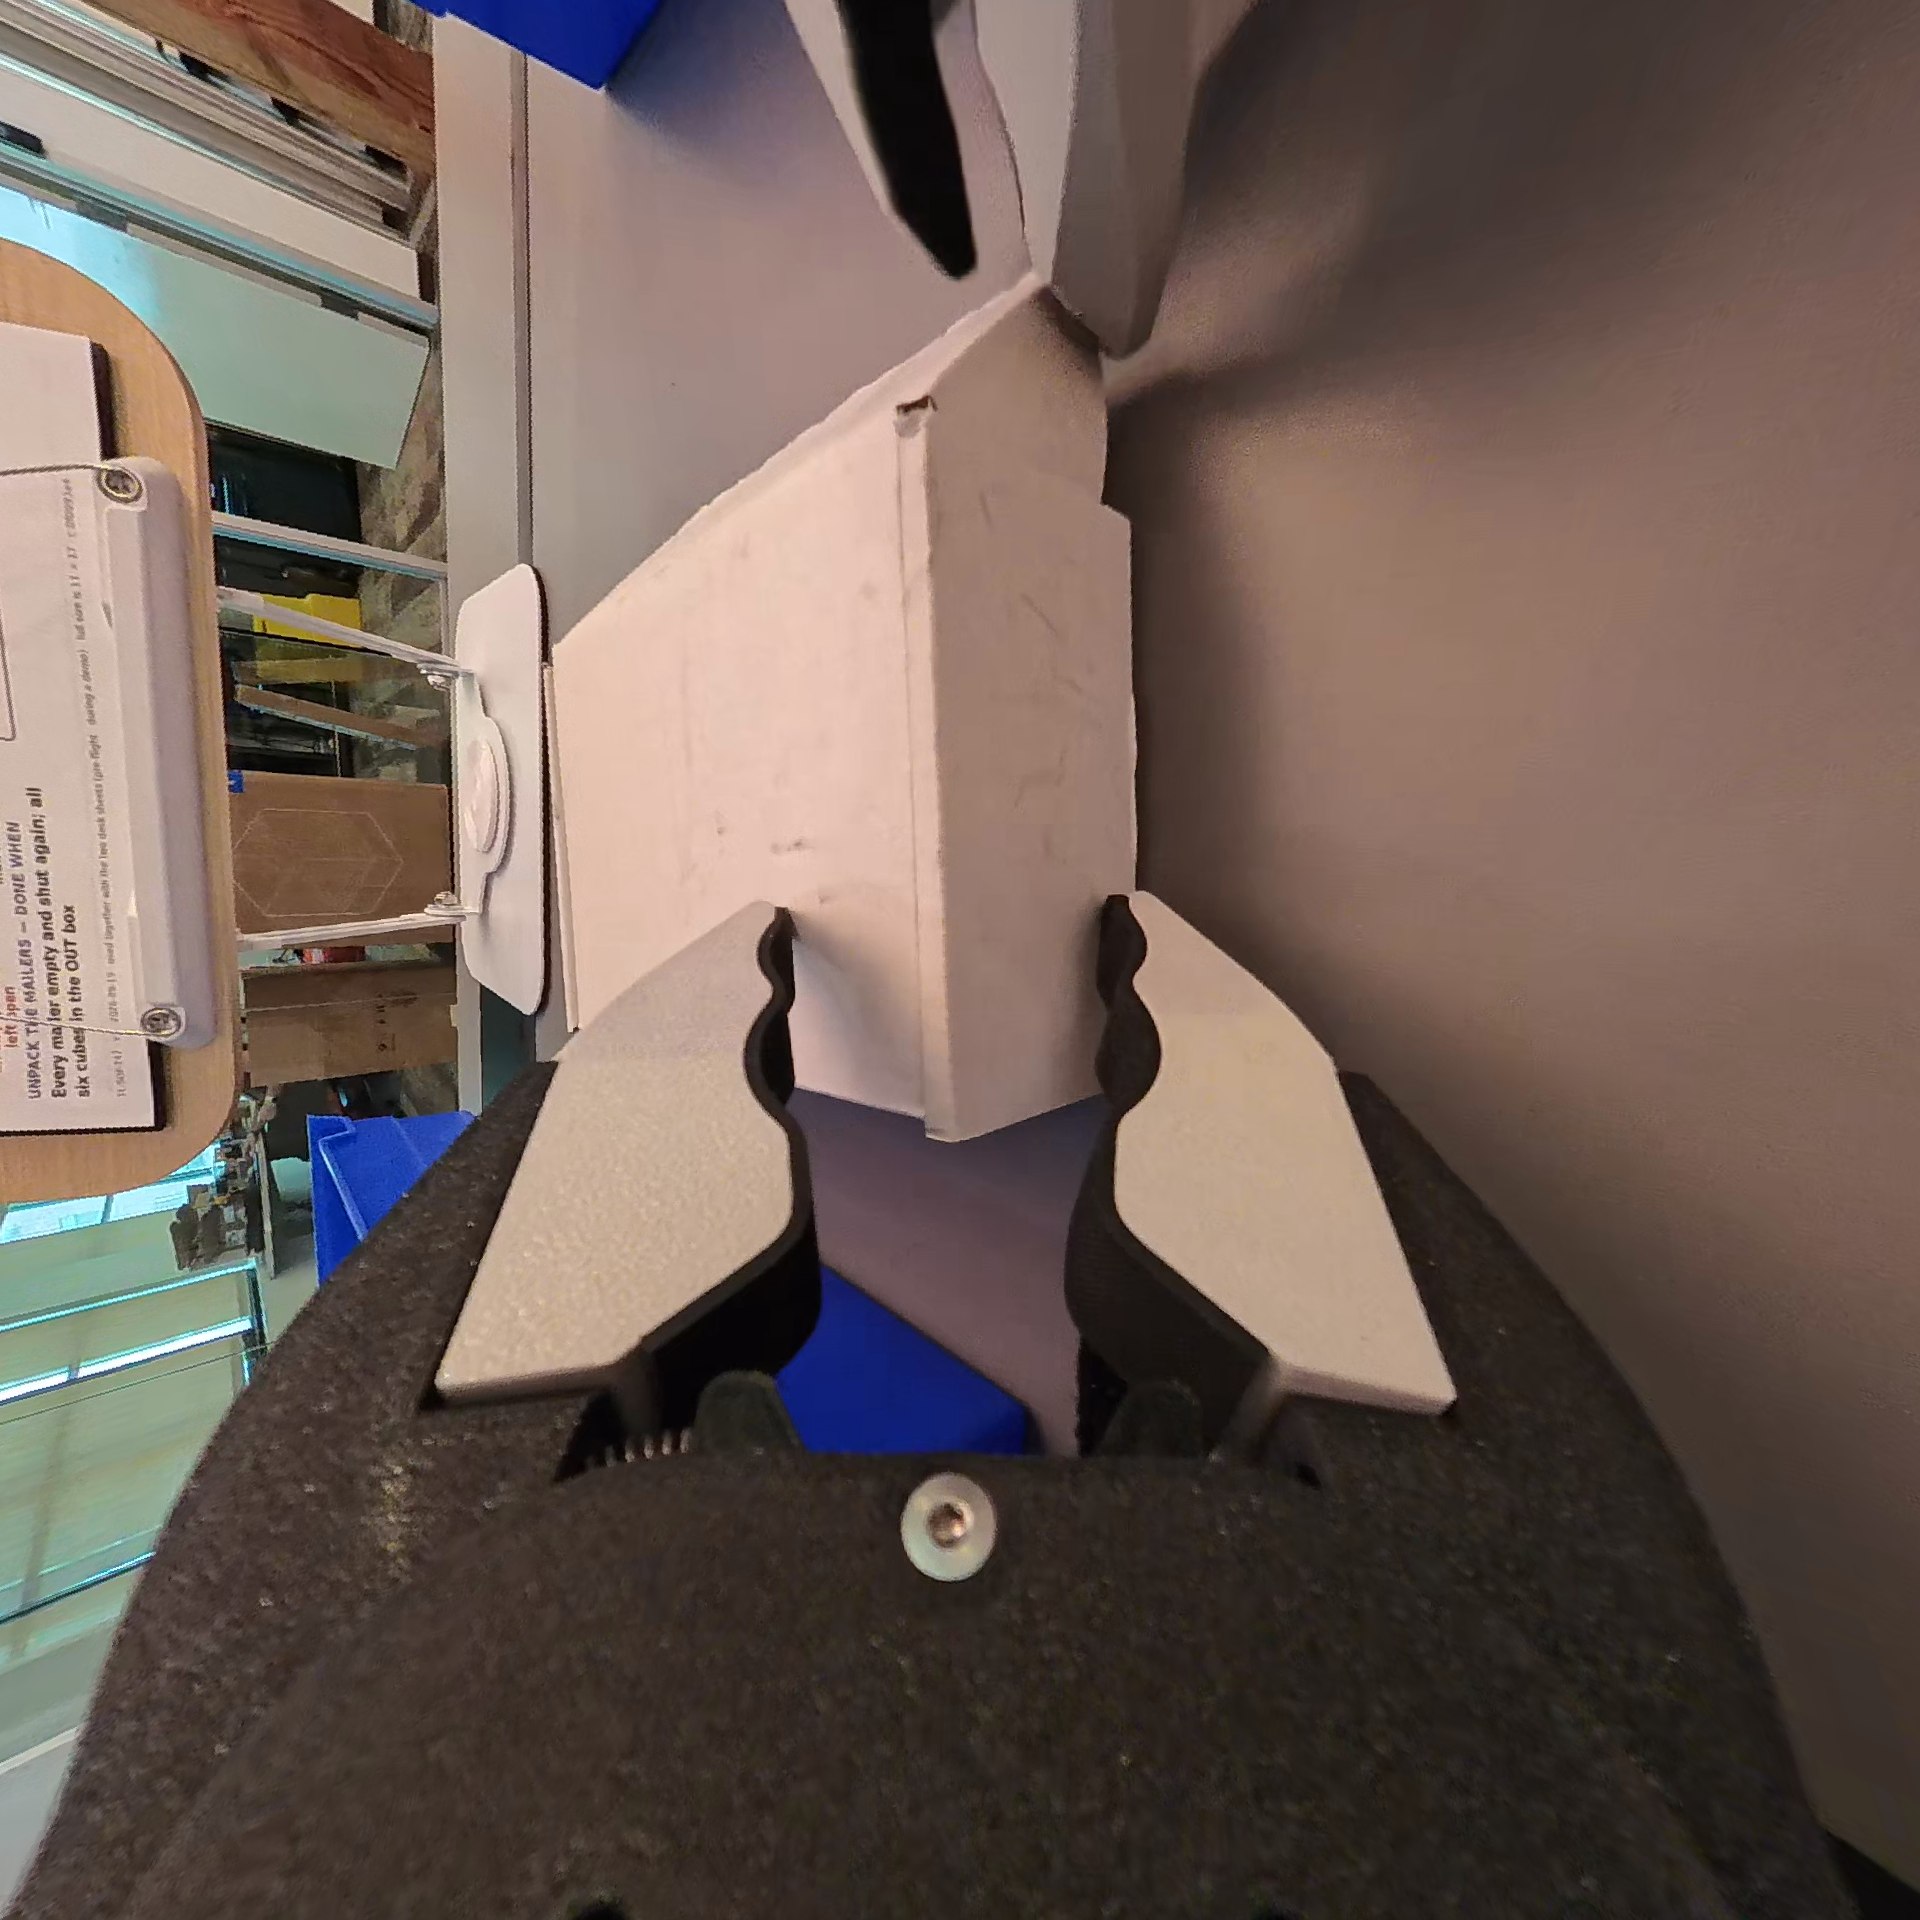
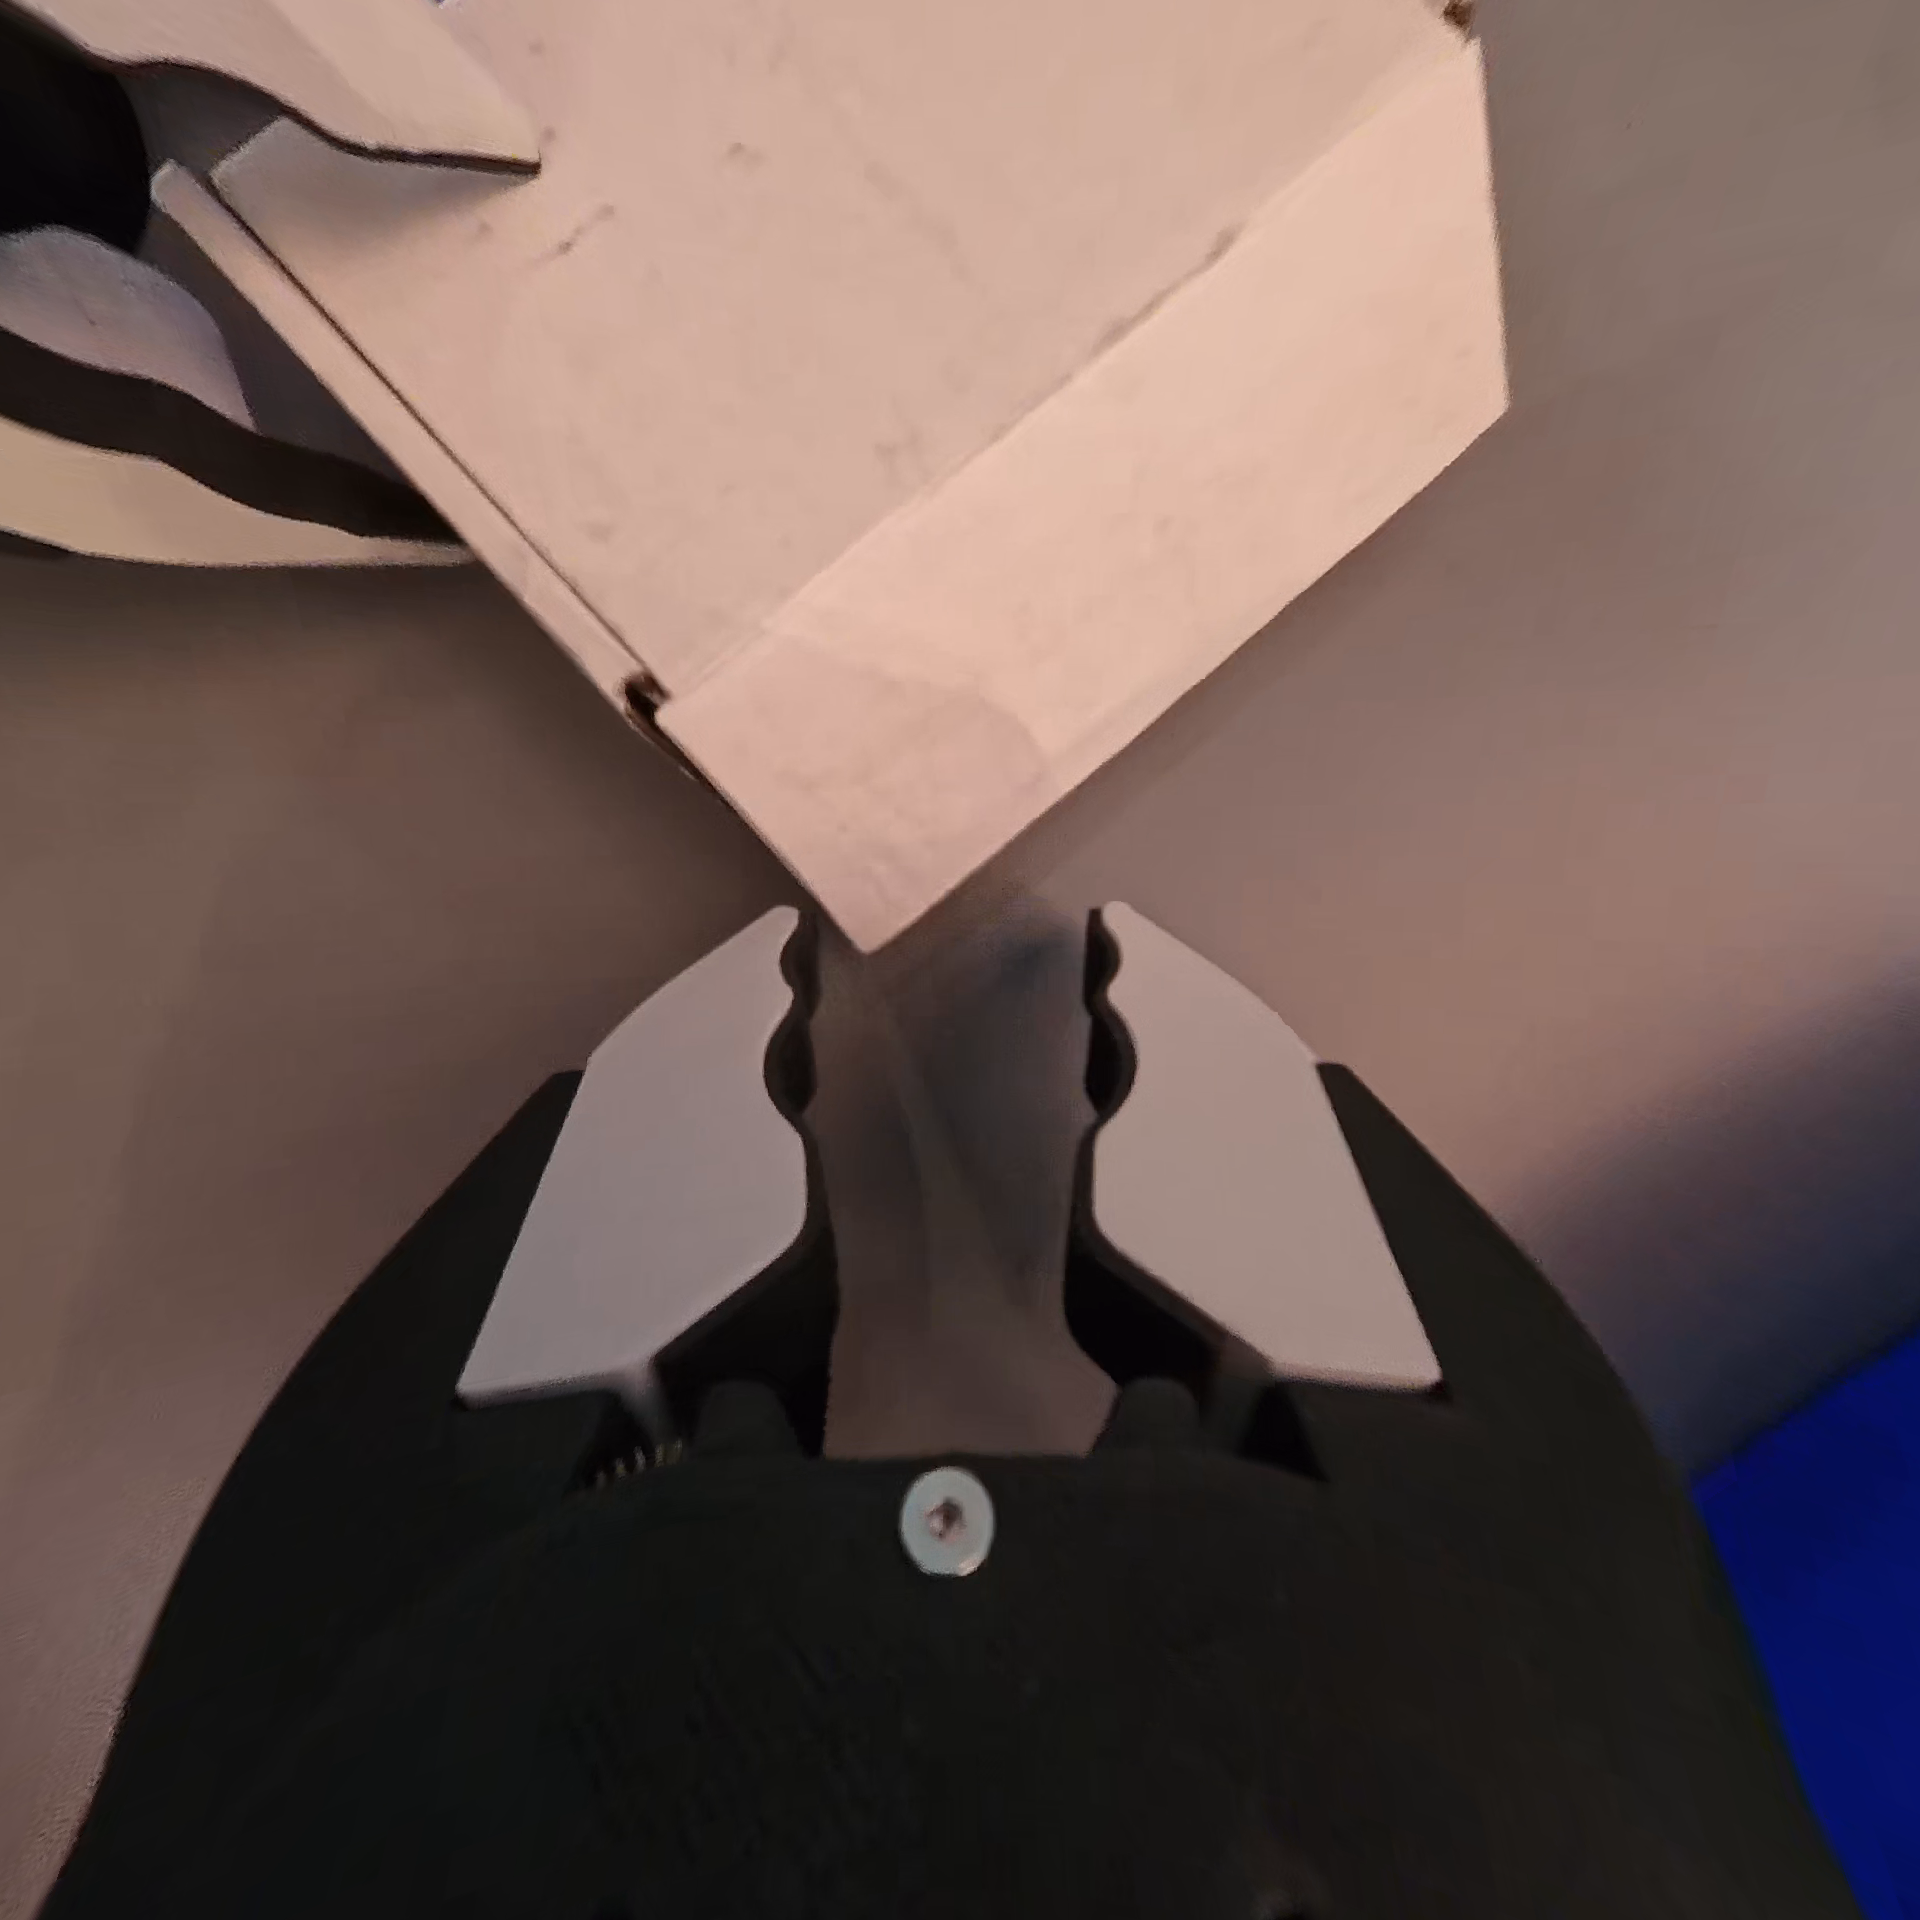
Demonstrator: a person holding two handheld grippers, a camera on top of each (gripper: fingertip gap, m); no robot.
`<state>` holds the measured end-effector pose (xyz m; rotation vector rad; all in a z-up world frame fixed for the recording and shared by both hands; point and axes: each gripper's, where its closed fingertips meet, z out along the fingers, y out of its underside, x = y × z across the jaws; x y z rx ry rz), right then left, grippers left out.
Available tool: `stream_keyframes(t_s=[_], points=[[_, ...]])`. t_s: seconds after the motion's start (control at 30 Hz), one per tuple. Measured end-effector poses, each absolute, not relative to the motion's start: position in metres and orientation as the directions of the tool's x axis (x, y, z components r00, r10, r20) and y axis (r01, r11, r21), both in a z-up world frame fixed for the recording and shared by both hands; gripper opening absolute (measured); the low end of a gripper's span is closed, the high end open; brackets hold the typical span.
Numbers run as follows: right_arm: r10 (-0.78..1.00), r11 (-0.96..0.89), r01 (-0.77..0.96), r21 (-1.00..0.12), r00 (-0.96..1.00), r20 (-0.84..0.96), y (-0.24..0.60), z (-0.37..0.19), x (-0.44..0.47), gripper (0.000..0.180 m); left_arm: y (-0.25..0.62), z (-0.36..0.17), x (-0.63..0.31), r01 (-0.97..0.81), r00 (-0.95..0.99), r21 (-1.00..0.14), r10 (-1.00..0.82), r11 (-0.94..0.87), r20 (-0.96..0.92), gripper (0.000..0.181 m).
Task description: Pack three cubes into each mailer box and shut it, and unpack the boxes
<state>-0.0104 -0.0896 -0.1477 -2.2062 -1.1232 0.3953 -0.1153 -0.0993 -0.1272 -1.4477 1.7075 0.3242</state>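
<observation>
**Now: left gripper clamps the mailer box, right gripper waits at its corner**

Right now the left gripper (image 1: 943, 914) has the white mailer box (image 1: 852, 727) pinched across its narrow side, one black pad pressed on each face, so the jaws stand about as far apart as the box is thick. The box is closed, its lid flat, faint scuffs and creases showing on the cardboard. The left wrist view is rolled on its side, and the box runs away from the fingers over the grey table (image 1: 1507, 831). At the far corner of the box the other gripper's white finger (image 1: 1122, 208) comes in and touches the cardboard.

Over to the right wrist view: the right gripper (image 2: 948, 920) is partly open with nothing between its pads. The corner of the mailer box (image 2: 935, 416) hangs just ahead of its fingertips, nearer the left finger (image 2: 665, 1164); whether that finger touches the cardboard I cannot tell, since the picture is blurred. The box is tilted here, one corner pointing down toward the jaws.

Round the edges: a blue bin (image 1: 395, 1174) sits beside the left gripper's body, with blue also showing through the gap between its fingers. A wooden board carrying a clipped sheet of paper (image 1: 62, 727) stands past the table edge, and a white plate-like mount (image 1: 499, 790) sits just behind the box's far end.
</observation>
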Motion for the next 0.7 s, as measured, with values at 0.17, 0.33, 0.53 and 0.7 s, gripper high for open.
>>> stream_keyframes(t_s=[0.17,0.33,0.53,0.7], points=[[0.867,-0.258,0.636,-0.728,0.484,0.116,-0.088,-0.131,-0.022,0.052,-0.099,-0.127,-0.116,-0.905,0.021,-0.299,-0.672,0.302,-0.740,0.057],[0.908,-0.247,0.679,-0.691,0.411,0.079,-0.103,-0.139,-0.031,0.047,-0.097,-0.126,-0.118,-0.915,0.031,-0.289,-0.667,0.281,-0.744,0.058],[0.970,-0.176,0.669,-0.722,0.245,-0.010,-0.139,-0.122,-0.042,0.042,-0.095,-0.120,-0.127,-0.944,0.125,-0.298,-0.681,0.142,-0.722,0.070],[0.876,-0.273,0.598,-0.754,0.478,0.061,-0.087,-0.100,-0.015,0.048,-0.101,-0.114,-0.127,-0.909,0.220,-0.412,-0.757,0.071,-0.616,0.070]])
